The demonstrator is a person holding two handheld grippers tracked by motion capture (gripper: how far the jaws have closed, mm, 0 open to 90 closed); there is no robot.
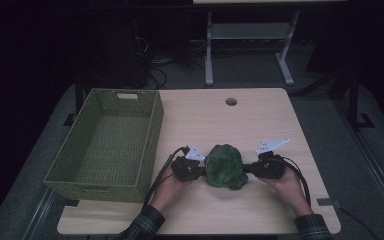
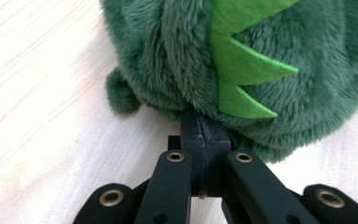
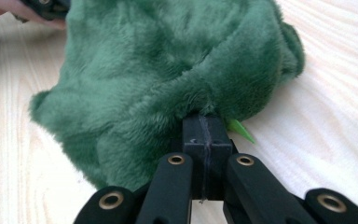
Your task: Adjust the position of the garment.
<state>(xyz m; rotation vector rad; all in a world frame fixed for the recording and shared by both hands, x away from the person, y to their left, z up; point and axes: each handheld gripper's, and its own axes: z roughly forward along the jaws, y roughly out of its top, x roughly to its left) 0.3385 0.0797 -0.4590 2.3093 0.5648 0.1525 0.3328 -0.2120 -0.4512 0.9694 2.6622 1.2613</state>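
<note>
A: Starting at the left. What first?

B: A big green woven box-shaped basket [image 1: 149, 145], sitting on the pale wooden table [image 1: 260, 115].

A: And just to the right of the basket?

B: The black left gripper [image 1: 196, 172], held in a hand [image 1: 172, 186]. Jaws squeezed tight together, pinching a small fold of fur at the tips.

A: Fur from what?

B: From a dark green fluffy plush toy [image 1: 225, 166] with bright green felt spikes [image 2: 242, 70]. Lying flat on the table, to the right of the basket, one step past the left gripper. Near the basket but not touching.

A: And farthest from the basket?

B: The black right gripper [image 1: 252, 169], in the other hand [image 1: 287, 186]. Clamped tight too, biting into the fur on the toy's far side, away from the basket.

A: Hard to lift, maybe?

B: Probably not. Looks soft and squishy, and likely very light. Nothing to break. But floppy, so likely to sag in the middle when lifted from both ends.

A: Slippery?

B: A little, perhaps. Smooth long fur, so a tiny pinch could slide off.

A: So where best to grab?

B: Deep in a thick fold of fur and stuffing, one hold on each side, just like now. Not on the thin felt spikes. Could bend or rip. Then only a short trip left, over the basket's wall.
</note>
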